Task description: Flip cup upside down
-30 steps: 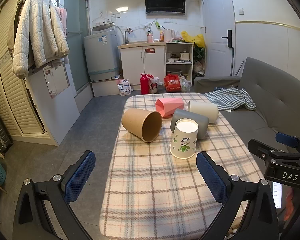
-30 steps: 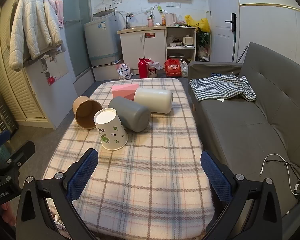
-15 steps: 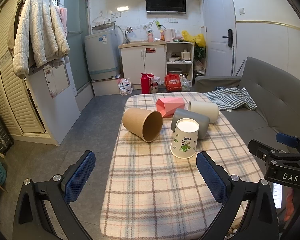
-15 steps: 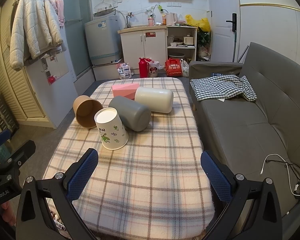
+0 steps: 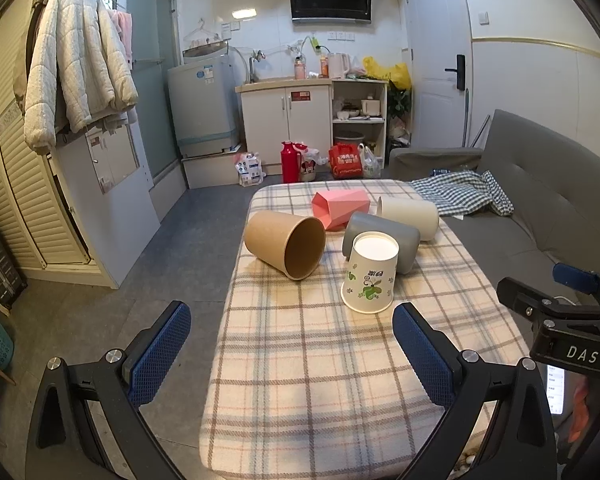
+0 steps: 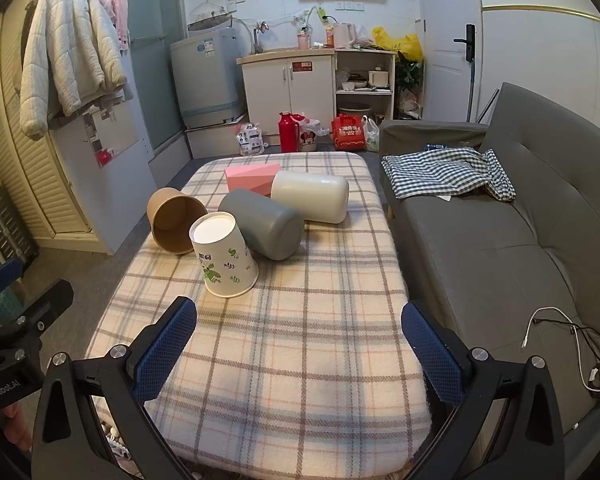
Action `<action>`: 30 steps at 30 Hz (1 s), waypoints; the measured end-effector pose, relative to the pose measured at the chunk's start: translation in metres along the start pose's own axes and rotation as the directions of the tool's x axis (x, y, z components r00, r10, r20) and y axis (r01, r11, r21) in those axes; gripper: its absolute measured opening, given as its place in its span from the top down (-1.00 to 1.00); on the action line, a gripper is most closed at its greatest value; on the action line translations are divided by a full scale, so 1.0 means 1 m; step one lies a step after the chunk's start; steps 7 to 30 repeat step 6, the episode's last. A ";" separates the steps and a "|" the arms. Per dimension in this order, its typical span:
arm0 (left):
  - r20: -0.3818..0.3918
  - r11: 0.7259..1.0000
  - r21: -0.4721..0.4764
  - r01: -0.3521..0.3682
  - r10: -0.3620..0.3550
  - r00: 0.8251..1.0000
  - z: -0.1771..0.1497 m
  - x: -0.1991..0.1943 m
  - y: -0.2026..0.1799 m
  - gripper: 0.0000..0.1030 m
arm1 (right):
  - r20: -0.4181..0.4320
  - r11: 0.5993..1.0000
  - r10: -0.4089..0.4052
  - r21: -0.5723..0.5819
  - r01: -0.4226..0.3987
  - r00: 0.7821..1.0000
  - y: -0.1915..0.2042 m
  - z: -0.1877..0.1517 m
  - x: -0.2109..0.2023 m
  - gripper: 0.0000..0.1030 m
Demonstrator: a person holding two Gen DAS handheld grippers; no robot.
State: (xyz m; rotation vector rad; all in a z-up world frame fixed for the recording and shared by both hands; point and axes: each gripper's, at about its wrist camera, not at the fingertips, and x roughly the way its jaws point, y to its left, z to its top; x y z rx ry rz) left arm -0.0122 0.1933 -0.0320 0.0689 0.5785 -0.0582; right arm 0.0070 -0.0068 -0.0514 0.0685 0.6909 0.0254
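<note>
A white paper cup with green leaf print [image 5: 369, 278] stands upside down on the plaid-covered table [image 5: 320, 380]; it also shows in the right wrist view [image 6: 223, 256]. A brown paper cup [image 5: 286, 243] [image 6: 174, 220], a grey cup [image 5: 384, 240] [image 6: 262, 222], a cream cup [image 5: 410, 218] [image 6: 312, 196] and a pink faceted cup [image 5: 340, 208] [image 6: 252, 176] lie on their sides behind it. My left gripper [image 5: 292, 354] is open and empty near the table's front edge. My right gripper [image 6: 298, 350] is open and empty, also short of the cups.
A grey sofa [image 6: 500, 240] with a checked cloth [image 6: 448, 172] runs along the table's right side. A white cable [image 6: 560, 332] lies on the sofa seat. Bare floor lies left of the table [image 5: 180, 240]. Cabinets and bags stand at the far wall.
Both views have barely shifted; the cups appear marginally nearer. Nothing was taken hold of or moved.
</note>
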 end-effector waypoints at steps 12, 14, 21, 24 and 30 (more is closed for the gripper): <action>0.001 1.000 0.000 0.000 0.000 1.000 -0.001 0.001 0.000 -1.00 | -0.008 1.000 0.004 0.000 -0.004 1.000 -0.001 0.000 0.003 -1.00; 0.001 1.000 0.000 0.000 0.000 1.000 -0.001 0.001 0.000 -1.00 | -0.008 1.000 0.004 0.000 -0.004 1.000 -0.001 0.000 0.003 -1.00; 0.001 1.000 0.000 0.000 0.000 1.000 -0.001 0.001 0.000 -1.00 | -0.008 1.000 0.004 0.000 -0.004 1.000 -0.001 0.000 0.003 -1.00; 0.001 1.000 0.000 0.000 0.000 1.000 -0.001 0.001 0.000 -1.00 | -0.008 1.000 0.004 0.000 -0.004 1.000 -0.001 0.000 0.003 -1.00; 0.001 1.000 0.000 0.000 0.000 1.000 -0.001 0.001 0.000 -1.00 | -0.008 1.000 0.004 0.000 -0.004 1.000 -0.001 0.000 0.003 -1.00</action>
